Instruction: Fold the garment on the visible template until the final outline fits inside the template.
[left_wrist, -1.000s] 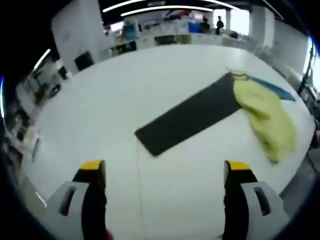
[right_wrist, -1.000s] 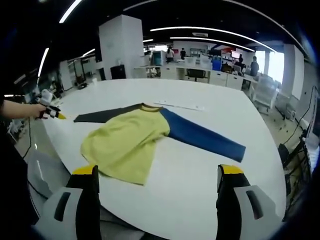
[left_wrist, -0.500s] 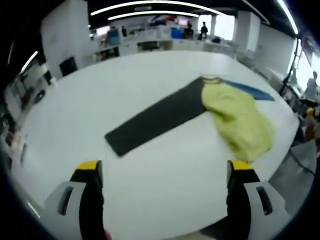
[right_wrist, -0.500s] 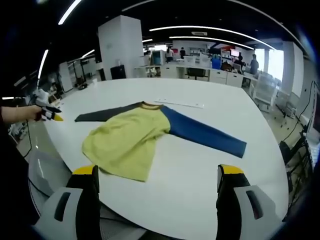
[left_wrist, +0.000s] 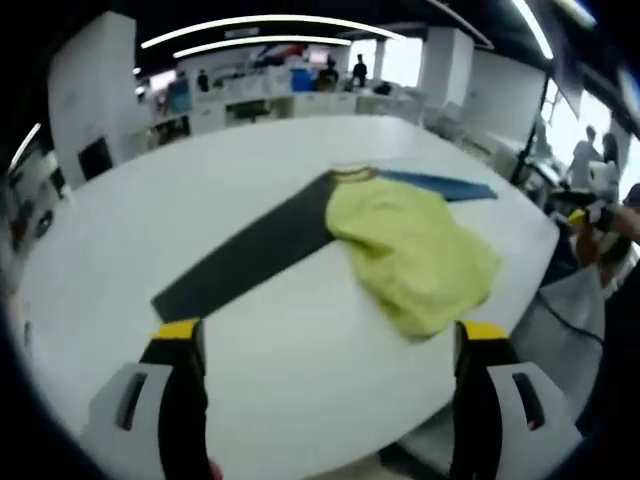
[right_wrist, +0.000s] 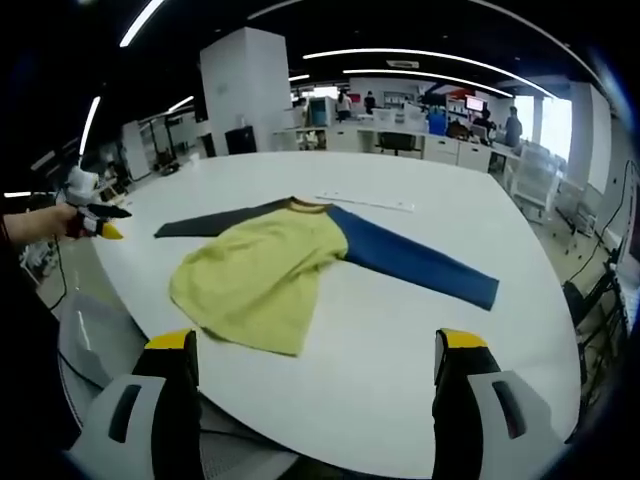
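Garment spread on white table | both grippers apart (seemingly empty)

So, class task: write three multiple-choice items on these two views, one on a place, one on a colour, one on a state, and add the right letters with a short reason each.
1. Where does the garment lie?
A. on the white table
B. on the floor
C. over a chair

2. What colours are its two sleeves?
A. both yellow
B. one blue, one dark grey
C. one red, one white

3. How does the right hand-held gripper stand?
A. shut on the yellow body
B. shut on the blue sleeve
C. open, holding nothing

Answers:
1 A: the garment is spread on the tabletop in both views.
2 B: the blue sleeve runs out one side of the yellow body and the dark grey sleeve out the other.
3 C: its jaws stand wide apart, short of the garment, as do those of the left hand-held gripper.
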